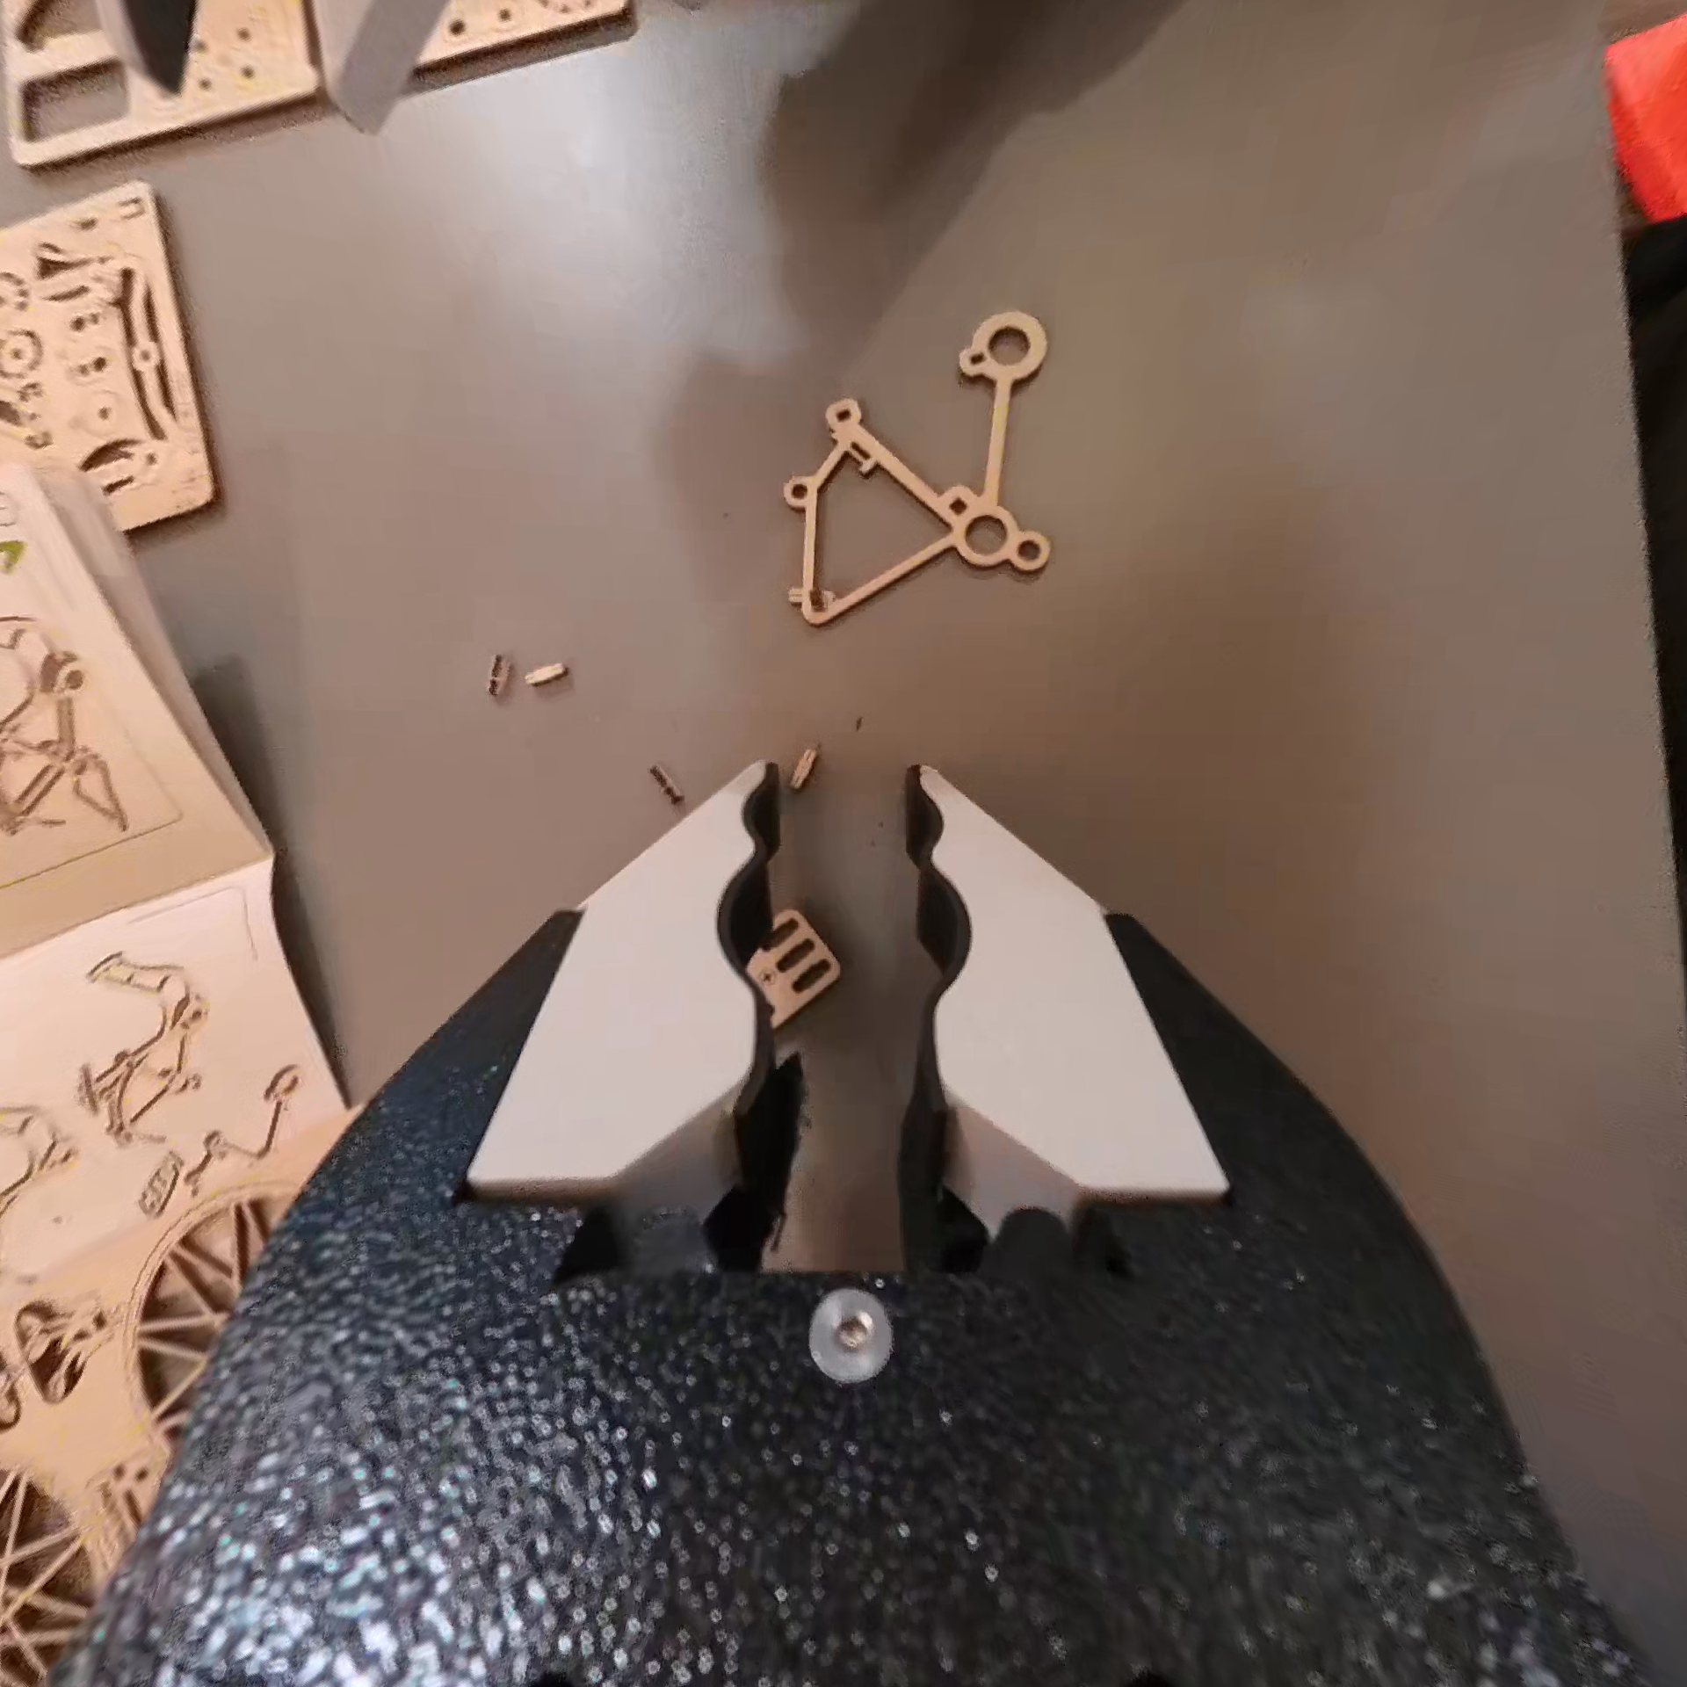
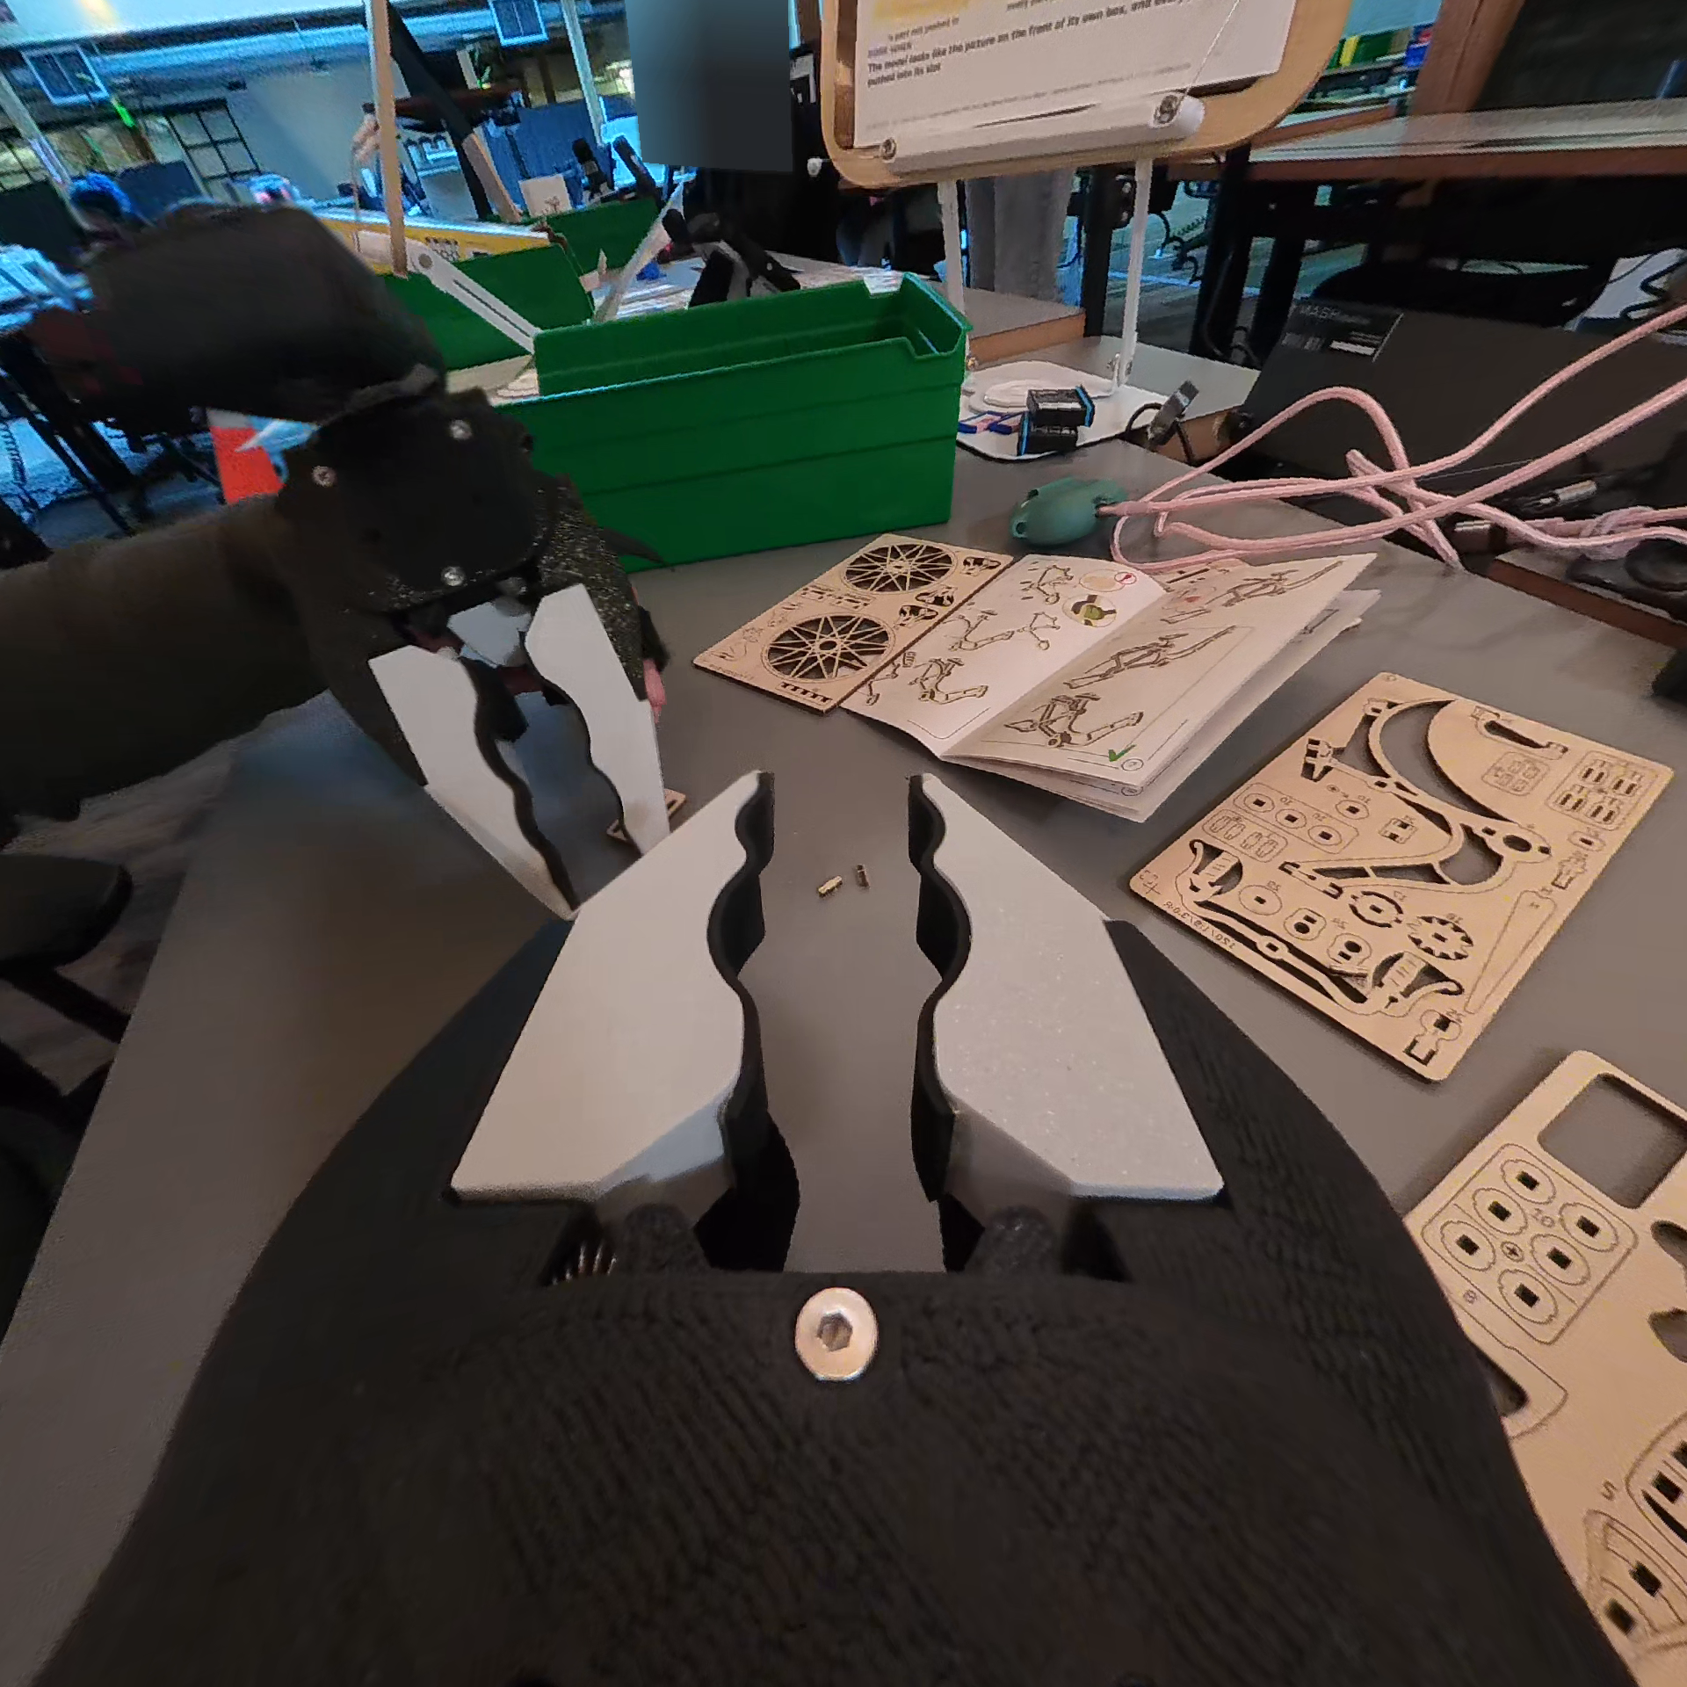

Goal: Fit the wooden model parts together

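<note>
Grey tabletop (image 2: 822,639) is strewn with wooden sheets (image 2: 1397,867); both the left gripper (image 1: 844,776) and the right gripper (image 2: 838,785) are held open, nothing gripped.

Left gripper (image 1: 844,776) seen over grey worktop (image 1: 1278,822), fingers (image 1: 639,986) held apart, nothing gripped. Small slotted wooden piece (image 1: 792,968) seen lying on worktop between fingers, against left one. Triangular wooden frame part (image 1: 922,484) seen flat ahead. Tiny wooden pins (image 1: 528,675) scattered nearby. Cut-out wooden sheets (image 1: 100,365) and instruction booklet (image 1: 82,694) seen at left edge.
</note>
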A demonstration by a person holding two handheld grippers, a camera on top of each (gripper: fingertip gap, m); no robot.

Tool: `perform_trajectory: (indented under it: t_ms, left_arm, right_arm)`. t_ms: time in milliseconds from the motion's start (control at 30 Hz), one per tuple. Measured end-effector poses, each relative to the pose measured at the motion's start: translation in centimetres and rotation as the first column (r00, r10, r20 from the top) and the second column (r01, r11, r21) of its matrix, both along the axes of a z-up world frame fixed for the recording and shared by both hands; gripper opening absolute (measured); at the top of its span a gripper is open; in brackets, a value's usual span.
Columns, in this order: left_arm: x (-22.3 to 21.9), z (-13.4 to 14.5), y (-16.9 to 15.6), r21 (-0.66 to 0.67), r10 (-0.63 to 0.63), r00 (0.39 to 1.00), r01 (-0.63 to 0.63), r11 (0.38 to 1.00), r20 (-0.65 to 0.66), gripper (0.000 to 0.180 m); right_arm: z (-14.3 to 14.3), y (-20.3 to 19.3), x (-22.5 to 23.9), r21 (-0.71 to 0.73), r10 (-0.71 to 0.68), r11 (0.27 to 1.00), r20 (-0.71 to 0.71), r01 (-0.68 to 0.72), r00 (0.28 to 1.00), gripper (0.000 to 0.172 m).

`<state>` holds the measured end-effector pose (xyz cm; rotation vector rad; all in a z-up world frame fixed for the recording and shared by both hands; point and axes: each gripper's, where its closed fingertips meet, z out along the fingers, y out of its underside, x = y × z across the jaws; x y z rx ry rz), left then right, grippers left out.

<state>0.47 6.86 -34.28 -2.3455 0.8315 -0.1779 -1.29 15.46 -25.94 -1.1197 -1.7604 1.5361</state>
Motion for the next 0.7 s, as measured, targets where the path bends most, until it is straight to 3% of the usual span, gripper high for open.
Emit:
perform_trajectory:
  t_ms: [33,233,567,633,700]
  left_arm:
    - [-0.2,-0.1,0.1,-0.013,-0.007,1.0,0.007,1.0,0.004,0.023]
    - [-0.9,-0.2,0.5,-0.047,-0.052,0.999,0.052,0.998,0.017,0.007]
    - [-0.6,-0.2,0.9,0.01,-0.109,0.994,0.109,0.994,0.003,0.0]
    - [-1.3,0.3,1.8,0.094,-0.083,0.992,0.092,0.991,-0.094,0.0]
    - [-1.4,2.9,3.8,0.321,-0.013,0.987,0.065,0.945,-0.163,0.0]
  right_arm:
    - [0.0,0.0,0.0,0.005,-0.001,1.0,-0.001,0.001,1.0,0.028]
    - [0.1,0.3,0.0,0.006,-0.008,1.0,-0.002,0.008,1.0,0.027]
    - [0.3,-0.3,0.1,-0.036,0.014,0.999,-0.001,-0.014,1.0,0.028]
    - [0.6,-0.8,0.2,-0.07,0.038,0.997,-0.009,-0.038,0.999,0.024]
    - [1.3,-1.4,0.6,-0.145,0.069,0.987,-0.025,-0.072,0.997,0.022]
